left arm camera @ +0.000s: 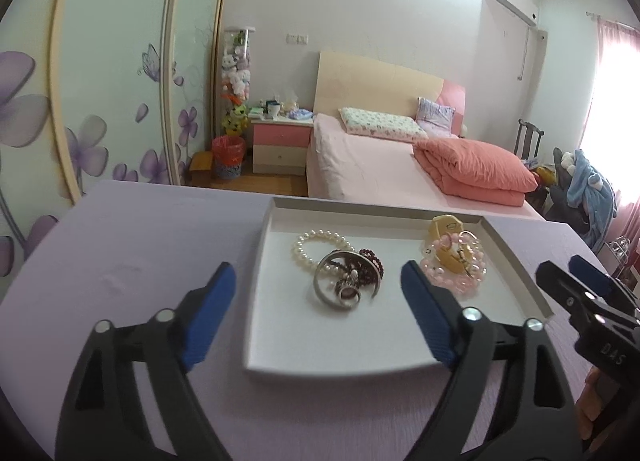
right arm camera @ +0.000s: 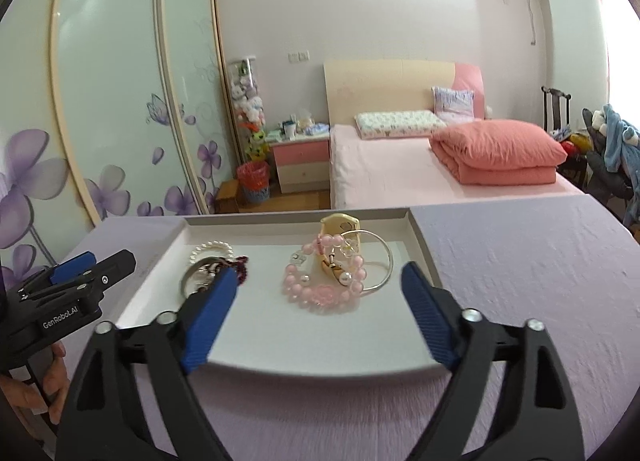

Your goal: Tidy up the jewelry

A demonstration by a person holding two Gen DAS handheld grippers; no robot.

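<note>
Pink bed [left arm camera: 384, 157], floral wardrobe doors [left arm camera: 116, 101], bright window [left arm camera: 616, 101].

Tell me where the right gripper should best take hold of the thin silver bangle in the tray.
Probably its right-hand arc. The thin silver bangle lies flat in the white tray, its left part covered by the pink bead bracelet and gold piece. The open right gripper should come from above, one finger inside the hoop and one outside.

Both wrist cameras look forward and a little down along their spread fingers, close to the white tray [left arm camera: 516, 261]. The left view sits more left; the tray's right part lies beyond its right finger. Both share the tray and, probably blurred, the bed [right arm camera: 400, 165] behind.
</note>
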